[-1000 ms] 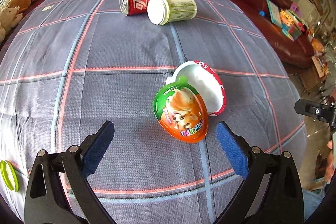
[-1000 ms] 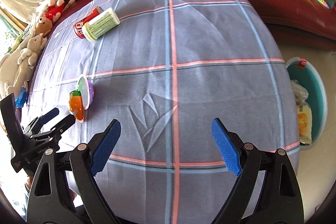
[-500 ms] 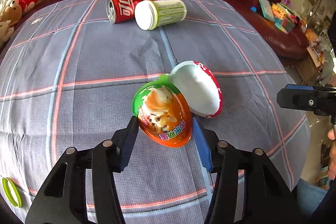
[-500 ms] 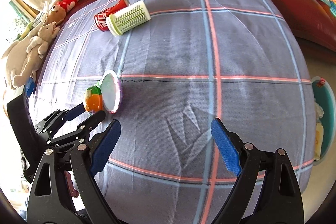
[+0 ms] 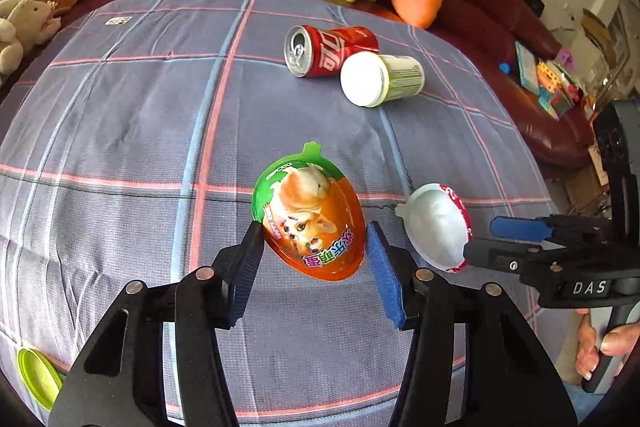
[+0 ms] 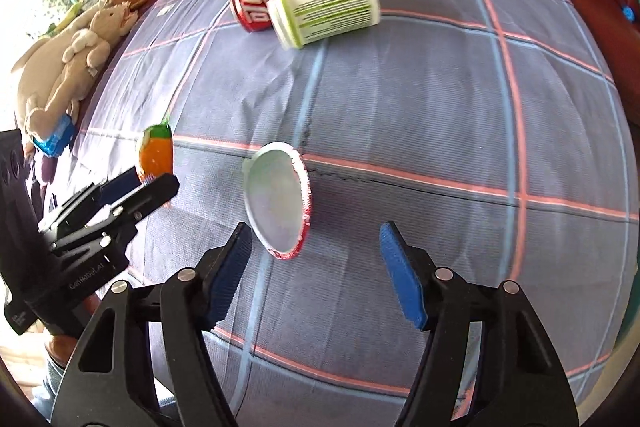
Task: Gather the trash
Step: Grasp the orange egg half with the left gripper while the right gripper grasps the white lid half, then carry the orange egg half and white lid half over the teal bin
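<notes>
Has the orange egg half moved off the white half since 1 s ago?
Yes. The orange egg half, clamped in the left gripper, now sits apart from the white egg half, on its left; earlier they touched.

Left gripper fills the lower centre of its own wrist view, blue pads pinched in on the orange egg-shaped pack w/ both jaws touching its sides; in the right wrist view it shows at mid-left, reaching in from the left edge. Right gripper sits lower centre of its view, jaws spread wide w/ nothing between the pads, and in the left wrist view its tips poke in from the right edge. Person's fingers wrap the right gripper's handle at lower right of the left wrist view.
</notes>
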Demonstrator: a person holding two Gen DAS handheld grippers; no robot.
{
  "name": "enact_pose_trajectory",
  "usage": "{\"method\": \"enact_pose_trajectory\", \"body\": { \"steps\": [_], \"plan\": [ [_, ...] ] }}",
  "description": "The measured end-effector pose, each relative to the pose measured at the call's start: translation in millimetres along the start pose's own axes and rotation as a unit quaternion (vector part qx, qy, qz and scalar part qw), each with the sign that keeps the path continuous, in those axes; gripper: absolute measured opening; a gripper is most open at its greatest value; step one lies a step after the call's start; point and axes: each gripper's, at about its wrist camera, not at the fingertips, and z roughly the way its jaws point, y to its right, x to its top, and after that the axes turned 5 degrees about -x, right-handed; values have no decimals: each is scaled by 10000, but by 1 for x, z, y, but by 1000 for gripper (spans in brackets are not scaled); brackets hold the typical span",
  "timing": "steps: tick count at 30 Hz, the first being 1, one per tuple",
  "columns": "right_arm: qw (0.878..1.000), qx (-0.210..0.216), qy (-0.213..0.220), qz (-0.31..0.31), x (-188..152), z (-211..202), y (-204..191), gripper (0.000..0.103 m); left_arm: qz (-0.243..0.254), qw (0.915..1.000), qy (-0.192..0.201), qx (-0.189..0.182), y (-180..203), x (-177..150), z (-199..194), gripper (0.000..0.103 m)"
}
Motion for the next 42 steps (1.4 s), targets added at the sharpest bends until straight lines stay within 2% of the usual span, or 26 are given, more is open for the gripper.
{"method": "enact_pose_trajectory", "body": {
  "steps": [10,11,12,13,18,32,42],
  "plan": [
    [9978,-381,-3,-549,13,23,-31,70,-163,9998,28,110,-28,4,-7,54],
    [9974,-433,27,-584,14,25,-32,68,-189,9998,22,108,-30,3,-7,54],
    [9971,-432,53,-618,14,26,-32,54,-218,9997,8,99,-31,3,-7,54],
    [9971,-396,63,-643,14,27,-31,51,-239,9997,-7,90,-32,2,-7,54],
    [9977,-276,222,-575,12,17,-22,49,-165,9998,-112,-5,-21,1,-1,54],
    [9967,-275,655,401,-12,-42,70,50,464,9986,-188,-184,53,8,4,54],
    [9876,-166,1065,1146,-48,-87,147,50,1103,9929,-308,-314,135,9,14,54]
  ]
}}
